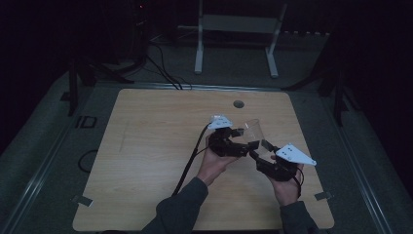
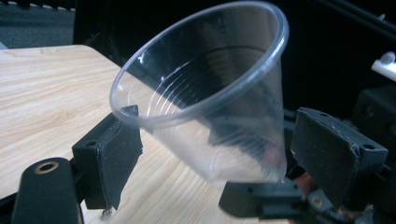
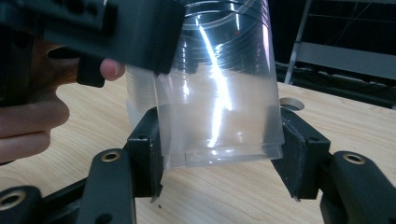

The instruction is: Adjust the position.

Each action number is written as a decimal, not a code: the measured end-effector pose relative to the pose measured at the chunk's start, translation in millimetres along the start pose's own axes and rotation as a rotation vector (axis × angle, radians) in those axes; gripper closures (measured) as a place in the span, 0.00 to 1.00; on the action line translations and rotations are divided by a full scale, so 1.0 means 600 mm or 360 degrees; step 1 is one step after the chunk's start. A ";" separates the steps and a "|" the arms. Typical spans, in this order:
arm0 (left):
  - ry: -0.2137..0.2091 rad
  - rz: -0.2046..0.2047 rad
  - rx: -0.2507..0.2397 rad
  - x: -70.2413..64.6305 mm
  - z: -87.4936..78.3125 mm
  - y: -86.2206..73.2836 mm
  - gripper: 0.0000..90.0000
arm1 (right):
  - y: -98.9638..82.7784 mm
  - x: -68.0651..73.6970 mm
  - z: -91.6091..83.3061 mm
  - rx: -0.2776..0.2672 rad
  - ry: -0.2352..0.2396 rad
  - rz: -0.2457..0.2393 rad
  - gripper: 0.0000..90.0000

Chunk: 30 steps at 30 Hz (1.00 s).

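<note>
One clear ribbed plastic cup (image 1: 254, 132) sits in the air between both tools, above the right half of the pale wooden table top (image 1: 146, 146), tilted, mouth toward the left hand; right gripper (image 3: 219, 154) pinches it low at the base, a pad pressed on each side; left gripper (image 2: 219, 135) stands spread around the rim, near pad just at the lip, far pad clear of the wall, so it carries nothing.

Step looks like a handover or a release at the rim; to do it well: hold the right pinch light, since thin plastic will likely buckle or pop out if squeezed; draw the left gripper straight back off the mouth, level, so neither pad hooks the lip and twists the cup; don't lower until the rim is free.

Surroundings: the table under the cup is bare; round grey cable hole (image 1: 238, 104) lies farther back, near the far edge; white metal frame (image 1: 236, 24) stands on the floor behind, well apart; the only real obstruction is the two tools crowding each other at the cup.
</note>
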<state>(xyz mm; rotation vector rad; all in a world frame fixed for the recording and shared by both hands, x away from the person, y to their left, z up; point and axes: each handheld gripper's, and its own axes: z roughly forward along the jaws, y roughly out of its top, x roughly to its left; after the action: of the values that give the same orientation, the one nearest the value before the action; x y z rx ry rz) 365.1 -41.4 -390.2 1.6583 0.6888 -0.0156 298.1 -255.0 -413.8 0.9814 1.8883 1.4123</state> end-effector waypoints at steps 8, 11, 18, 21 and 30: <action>-0.0034 -0.0103 -0.0045 0.003 0.009 0.000 0.18 | -0.001 0.002 0.001 0.0008 0.0012 -0.0003 0.46; -0.0030 -0.0125 -0.0074 0.002 0.010 0.000 0.20 | -0.002 0.002 0.002 0.0011 0.0014 -0.0004 0.46; -0.0037 -0.0122 -0.0115 -0.003 0.006 0.000 0.32 | -0.001 0.000 0.002 0.0022 0.0020 -0.0015 0.46; -0.0029 -0.0093 -0.0109 -0.005 0.005 0.000 0.33 | 0.000 -0.001 0.003 0.0042 0.0038 -0.0018 0.44; 0.0005 -0.0031 -0.0114 -0.007 -0.006 0.005 0.35 | 0.010 -0.002 0.003 0.0130 0.0087 -0.0082 0.40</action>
<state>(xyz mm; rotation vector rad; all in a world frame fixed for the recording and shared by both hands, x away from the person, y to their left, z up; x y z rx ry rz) 361.6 -40.0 -385.3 1.5837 0.7002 -0.0020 301.9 -254.2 -408.8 0.9345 2.0108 1.3542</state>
